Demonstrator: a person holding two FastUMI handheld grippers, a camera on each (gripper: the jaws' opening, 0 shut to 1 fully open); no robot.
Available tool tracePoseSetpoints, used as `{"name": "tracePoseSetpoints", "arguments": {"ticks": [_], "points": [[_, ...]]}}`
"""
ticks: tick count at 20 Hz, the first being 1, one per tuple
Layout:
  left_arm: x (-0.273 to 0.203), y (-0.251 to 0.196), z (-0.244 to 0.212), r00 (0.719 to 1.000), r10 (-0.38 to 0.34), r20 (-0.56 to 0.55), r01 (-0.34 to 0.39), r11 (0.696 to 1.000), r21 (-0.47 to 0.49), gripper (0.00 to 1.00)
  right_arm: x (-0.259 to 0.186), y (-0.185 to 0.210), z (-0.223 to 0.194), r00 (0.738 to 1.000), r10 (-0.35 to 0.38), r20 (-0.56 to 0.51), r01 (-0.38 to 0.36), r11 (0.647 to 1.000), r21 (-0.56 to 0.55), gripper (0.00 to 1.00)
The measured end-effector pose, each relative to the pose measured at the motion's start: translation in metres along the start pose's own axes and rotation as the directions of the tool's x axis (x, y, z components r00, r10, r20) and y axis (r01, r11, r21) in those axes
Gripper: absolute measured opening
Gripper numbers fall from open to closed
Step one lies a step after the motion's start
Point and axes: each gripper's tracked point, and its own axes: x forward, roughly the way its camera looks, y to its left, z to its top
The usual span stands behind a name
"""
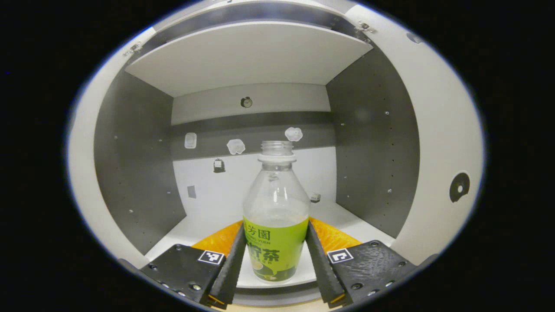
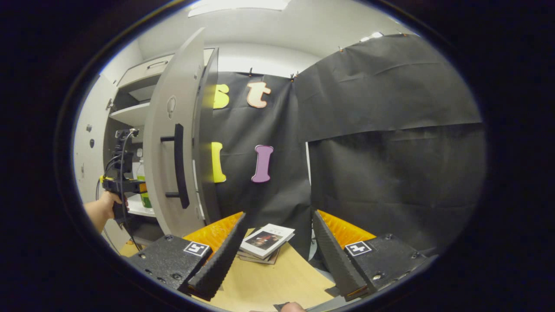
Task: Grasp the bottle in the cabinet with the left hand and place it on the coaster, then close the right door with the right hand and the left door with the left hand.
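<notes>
A clear uncapped bottle (image 1: 275,234) with a green label stands on the cabinet's lower shelf (image 1: 208,212). My left gripper (image 1: 274,223) is shut on it, both fingers pressing the label's sides. In the right gripper view the left gripper (image 2: 130,186) reaches into the cabinet, held by a hand (image 2: 102,208), with the bottle (image 2: 143,193) at its tip. The cabinet's right door (image 2: 167,173) stands wide open, its dark bar handle (image 2: 178,164) facing me. My right gripper (image 2: 278,213) is open over the wooden table (image 2: 269,281), with nothing between its fingers.
An upper shelf (image 1: 247,56) hangs above the bottle, and grey side walls (image 1: 134,173) close in on both sides. Small fittings dot the cabinet's back panel (image 1: 225,186). A short stack of books (image 2: 266,240) lies on the table near the black cloth wall (image 2: 390,164).
</notes>
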Motion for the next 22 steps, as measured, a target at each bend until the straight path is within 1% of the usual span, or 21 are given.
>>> {"name": "tracePoseSetpoints", "arguments": {"ticks": [4, 5, 6, 8, 9, 10, 11, 12, 13, 14, 15, 16, 17, 18, 19, 20, 21, 22], "points": [[-0.042, 0.000, 0.001, 0.999, 0.007, 0.032, -0.007, 1.000, 0.009, 0.71, -0.003, 0.002, -0.001, 1.000, 0.021, -0.002, -0.021, 1.000, -0.005, 0.99], [-0.053, 0.001, 0.001, 0.999, 0.008, 0.040, -0.009, 1.000, 0.010, 0.68, -0.004, 0.003, -0.002, 1.000, 0.027, -0.006, -0.028, 1.000, -0.006, 0.99], [-0.062, 0.002, -0.001, 0.999, 0.011, 0.044, -0.011, 1.000, 0.006, 0.67, -0.006, 0.005, -0.001, 0.999, 0.037, -0.010, -0.037, 0.999, -0.007, 0.99], [-0.084, 0.003, -0.004, 0.999, 0.018, 0.047, -0.017, 1.000, -0.013, 0.71, -0.011, 0.009, 0.002, 0.999, 0.051, -0.013, -0.052, 0.999, -0.016, 1.00], [-0.094, 0.003, -0.008, 0.999, 0.016, 0.050, -0.015, 1.000, -0.026, 0.71, -0.014, 0.011, 0.000, 0.998, 0.055, -0.010, -0.055, 0.998, -0.019, 0.99], [-0.104, 0.005, -0.011, 0.998, 0.021, 0.051, -0.020, 0.999, -0.032, 0.75, -0.017, 0.013, -0.001, 0.998, 0.060, -0.009, -0.061, 0.998, -0.020, 0.99], [-0.112, 0.007, -0.016, 0.998, 0.027, 0.049, -0.025, 0.999, -0.036, 0.71, -0.024, 0.015, -0.004, 0.998, 0.068, -0.010, -0.068, 0.997, -0.022, 0.99], [-0.119, 0.010, -0.020, 0.998, 0.035, 0.049, -0.034, 0.999, -0.036, 0.71, -0.027, 0.017, -0.005, 0.997, 0.075, -0.010, -0.075, 0.997, -0.027, 0.99], [-0.126, 0.012, -0.024, 0.998, 0.041, 0.049, -0.040, 0.999, -0.037, 0.68, -0.027, 0.019, -0.003, 0.997, 0.083, -0.009, -0.083, 0.996, -0.032, 0.99], [-0.132, 0.013, -0.028, 0.998, 0.045, 0.049, -0.043, 0.998, -0.036, 0.71, -0.028, 0.020, -0.002, 0.996, 0.088, -0.008, -0.088, 0.995, -0.040, 0.98], [-0.138, 0.014, -0.032, 0.998, 0.048, 0.048, -0.047, 0.998, -0.036, 0.68, -0.027, 0.023, -0.003, 0.996, 0.093, -0.008, -0.093, 0.994, -0.047, 0.99], [-0.144, 0.015, -0.035, 0.997, 0.051, 0.049, -0.050, 0.998, -0.032, 0.71, -0.028, 0.026, -0.003, 0.995, 0.097, -0.009, -0.098, 0.994, -0.054, 0.98], [-0.150, 0.015, -0.040, 0.997, 0.055, 0.049, -0.053, 0.998, -0.034, 0.71, -0.028, 0.027, -0.004, 0.995, 0.101, -0.010, -0.102, 0.993, -0.057, 0.98], [-0.156, 0.015, -0.043, 0.997, 0.056, 0.052, -0.054, 0.998, -0.035, 0.68, -0.028, 0.030, -0.004, 0.994, 0.106, -0.010, -0.106, 0.993, -0.057, 0.98], [-0.161, 0.015, -0.046, 0.997, 0.060, 0.054, -0.058, 0.998, -0.035, 0.71, -0.029, 0.032, -0.006, 0.994, 0.108, -0.012, -0.108, 0.992, -0.058, 1.00], [-0.166, 0.015, -0.049, 0.996, 0.065, 0.056, -0.063, 0.997, -0.032, 0.72, -0.029, 0.034, -0.007, 0.994, 0.108, -0.014, -0.108, 0.992, -0.061, 0.99], [-0.172, 0.015, -0.053, 0.996, 0.071, 0.059, -0.069, 0.997, -0.034, 0.68, -0.030, 0.034, -0.008, 0.995, 0.103, -0.016, -0.104, 0.992, -0.068, 0.99], [-0.177, 0.014, -0.056, 0.995, 0.076, 0.061, -0.074, 0.997, -0.037, 0.71, -0.030, 0.035, -0.008, 0.995, 0.101, -0.014, -0.102, 0.992, -0.074, 0.99]]}}
